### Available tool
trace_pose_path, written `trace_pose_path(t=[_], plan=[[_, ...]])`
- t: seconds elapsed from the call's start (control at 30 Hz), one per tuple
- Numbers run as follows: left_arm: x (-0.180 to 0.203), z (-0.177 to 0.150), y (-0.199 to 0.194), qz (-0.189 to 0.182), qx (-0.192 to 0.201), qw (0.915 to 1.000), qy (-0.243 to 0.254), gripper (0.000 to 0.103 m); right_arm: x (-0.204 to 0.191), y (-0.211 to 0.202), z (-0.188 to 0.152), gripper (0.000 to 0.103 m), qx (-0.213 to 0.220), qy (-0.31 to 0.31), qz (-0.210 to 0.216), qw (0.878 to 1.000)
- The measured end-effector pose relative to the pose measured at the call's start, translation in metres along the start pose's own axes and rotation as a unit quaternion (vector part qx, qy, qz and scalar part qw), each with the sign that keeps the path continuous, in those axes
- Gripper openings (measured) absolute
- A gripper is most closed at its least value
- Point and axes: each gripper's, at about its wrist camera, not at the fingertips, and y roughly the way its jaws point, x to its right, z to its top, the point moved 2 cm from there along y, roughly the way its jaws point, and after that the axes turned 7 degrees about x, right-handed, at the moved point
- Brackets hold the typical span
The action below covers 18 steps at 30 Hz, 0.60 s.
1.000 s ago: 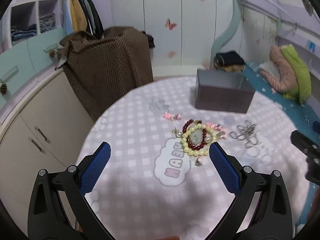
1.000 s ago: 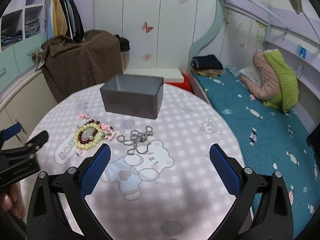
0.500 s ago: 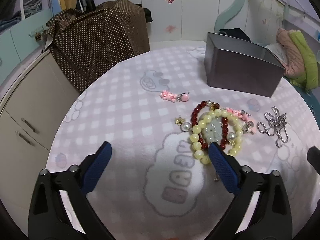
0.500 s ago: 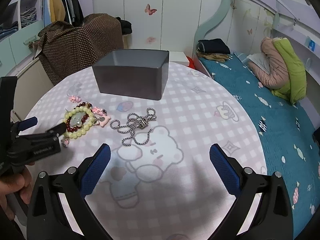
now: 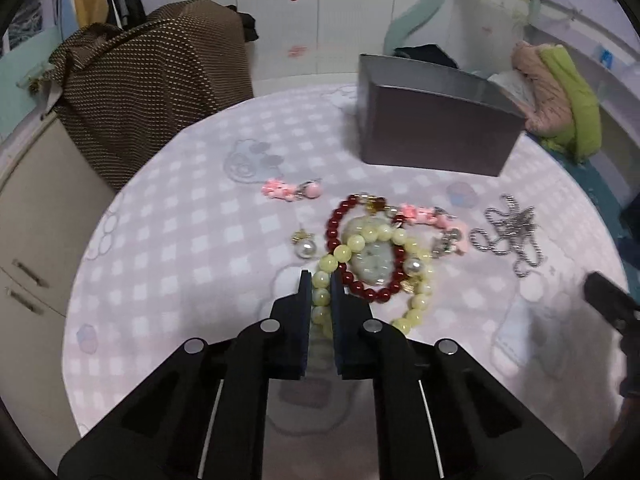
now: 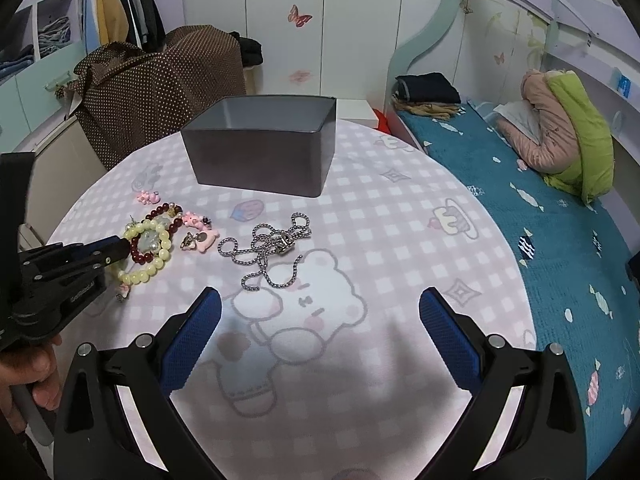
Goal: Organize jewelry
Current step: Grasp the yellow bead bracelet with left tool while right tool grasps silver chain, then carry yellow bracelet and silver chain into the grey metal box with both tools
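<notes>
On the round pink checked table (image 6: 400,216) lies a pile of jewelry. My left gripper (image 5: 321,280) points down at it, and its jaws are closing with the pads pressing on the near side of a yellow bead bracelet (image 5: 416,304). The bracelet overlaps a dark red bead bracelet (image 5: 332,232) and a pale jade pendant (image 5: 374,260). A silver ball chain (image 6: 272,248) lies to the right of them. In the right wrist view the left gripper (image 6: 120,248) reaches in from the left. My right gripper (image 6: 320,320) hovers open and empty over the bear print, short of the chain.
An open grey box (image 6: 260,160) stands at the back of the table. Pink charms (image 5: 280,190) and a pearl earring (image 5: 306,248) lie beside the bracelets. A brown dotted cover (image 5: 152,80) and cabinets stand on the left. A teal bed (image 6: 540,220) runs along the right.
My left gripper came down and forward onto the bead pile, and its wide-open jaws closed around the yellow bracelet. The right gripper sank a little and stayed open.
</notes>
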Motion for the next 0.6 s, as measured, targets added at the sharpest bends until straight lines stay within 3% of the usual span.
trace_pose_path(t=[0.4,0.47,0.5,0.57,0.6], plan=[[0.004,0.001,-0.054,-0.007,0.072,0.9974,0.003,0.009,-0.013,0.057,0.020,0.092,-0.042,-0.013,0.027,0.999],[0.005,0.001,-0.060,-0.008,0.077,0.9970,0.004,0.009,-0.018,0.069,0.021,0.070,-0.053,-0.015,0.034,0.998],[0.005,0.001,-0.062,-0.009,0.078,0.9969,0.003,0.009,-0.019,0.072,0.021,0.066,-0.055,-0.019,0.032,0.998],[0.004,0.000,-0.066,-0.009,0.081,0.9967,0.004,0.009,-0.023,0.072,0.022,0.033,-0.047,-0.032,0.031,0.998],[0.003,0.000,-0.067,-0.008,0.082,0.9966,0.004,0.009,-0.024,0.070,0.023,0.026,-0.046,-0.034,0.035,0.998]])
